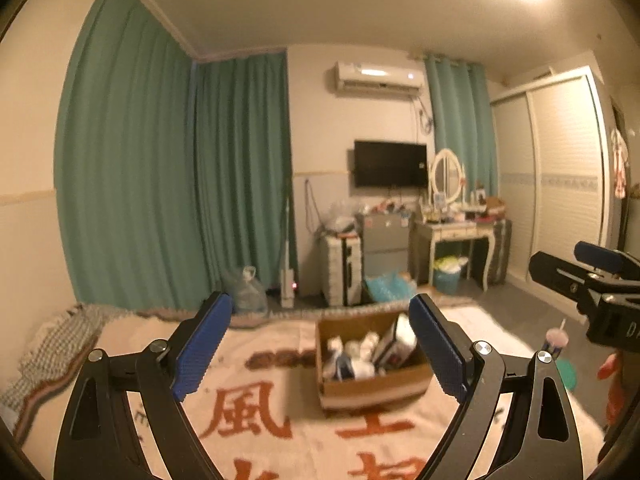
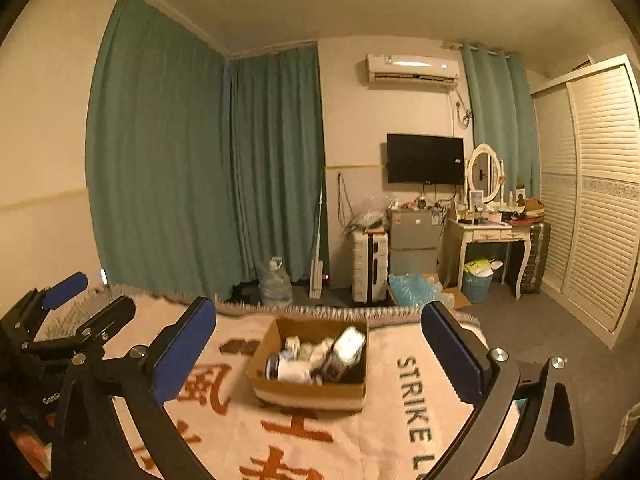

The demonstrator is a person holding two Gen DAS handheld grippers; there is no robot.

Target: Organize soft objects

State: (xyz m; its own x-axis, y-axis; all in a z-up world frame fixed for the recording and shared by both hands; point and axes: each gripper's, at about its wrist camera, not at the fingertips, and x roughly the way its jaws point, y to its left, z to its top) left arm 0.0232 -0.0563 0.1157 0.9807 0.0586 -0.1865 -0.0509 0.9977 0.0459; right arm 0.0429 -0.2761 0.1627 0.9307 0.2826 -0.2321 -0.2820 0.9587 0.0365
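Observation:
An open cardboard box holding several soft white and dark items sits on a cream blanket with red characters, spread over a bed. It also shows in the right wrist view. My left gripper is open and empty, held above the blanket with the box between its blue pads. My right gripper is open and empty, also above the blanket short of the box. Each gripper shows at the edge of the other's view: the right one and the left one.
The bed's far edge has a fringe. Beyond it are teal curtains, a water jug, a white drawer unit, a small fridge, a vanity desk and a louvred wardrobe.

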